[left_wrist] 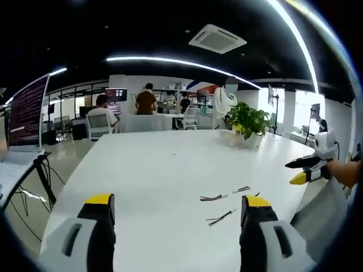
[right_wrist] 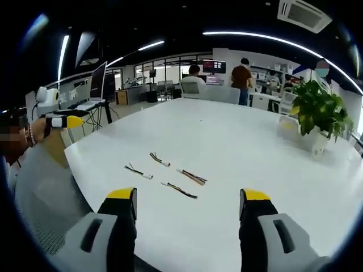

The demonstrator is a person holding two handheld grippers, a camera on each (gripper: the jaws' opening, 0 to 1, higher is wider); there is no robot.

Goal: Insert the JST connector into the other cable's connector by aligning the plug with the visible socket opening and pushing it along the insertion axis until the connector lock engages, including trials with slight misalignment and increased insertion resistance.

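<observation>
Both grippers hover empty, jaws wide: left gripper [left_wrist: 177,212], right gripper [right_wrist: 188,203]. The cable pieces [right_wrist: 165,174] lie loose and apart on the white tabletop [right_wrist: 238,147], lower centre of frame, presumably laid out for picking. No connector is mated.

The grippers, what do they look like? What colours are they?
Each gripper, left and right, has two chunky jaws: light grey shells with a slot, black inner faces and bright yellow tips. The person wears a grey sleeve.
</observation>
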